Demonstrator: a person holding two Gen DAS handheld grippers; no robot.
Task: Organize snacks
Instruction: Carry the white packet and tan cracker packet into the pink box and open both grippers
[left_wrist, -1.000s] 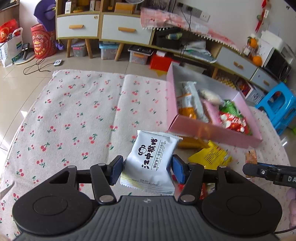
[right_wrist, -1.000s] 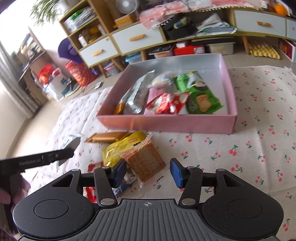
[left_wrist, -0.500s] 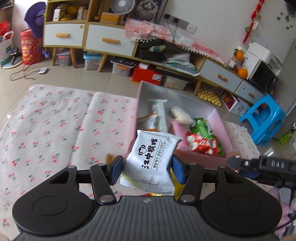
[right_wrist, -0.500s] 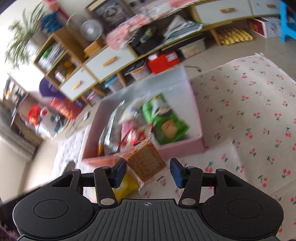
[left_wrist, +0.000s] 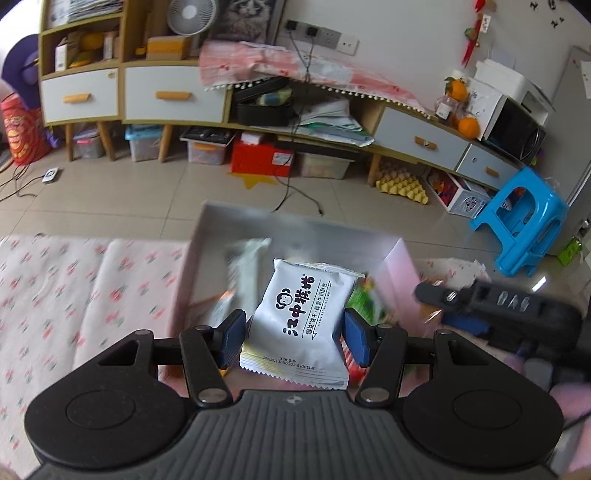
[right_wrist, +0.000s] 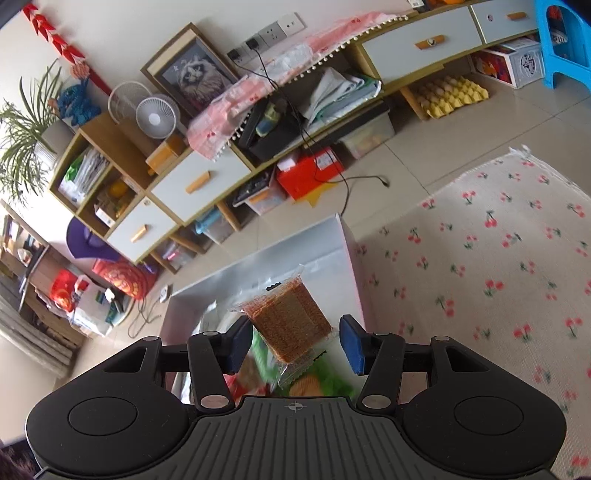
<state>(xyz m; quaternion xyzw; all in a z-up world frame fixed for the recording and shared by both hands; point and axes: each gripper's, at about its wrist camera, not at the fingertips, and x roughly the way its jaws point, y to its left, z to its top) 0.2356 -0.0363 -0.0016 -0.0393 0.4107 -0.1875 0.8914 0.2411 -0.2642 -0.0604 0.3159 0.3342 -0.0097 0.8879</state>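
On my left wrist view, the left hand-held gripper (left_wrist: 291, 338) clamps a white snack packet (left_wrist: 301, 319), held above the pink box (left_wrist: 400, 273). On my right wrist view, the right hand-held gripper (right_wrist: 293, 343), jaws partly closed, holds a clear-wrapped brown cracker pack (right_wrist: 291, 323) over the same box (right_wrist: 352, 266) on the cherry-print cloth (right_wrist: 498, 266).

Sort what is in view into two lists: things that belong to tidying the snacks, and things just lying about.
Part of the job:
- white foil snack packet with black monkey logo, in the left hand-held gripper
- clear-wrapped brown cracker pack, in the right hand-held gripper
- pink cardboard box holding snacks

Just lying about:
- blue plastic stool
- red storage box
- white desk fan
- yellow egg tray
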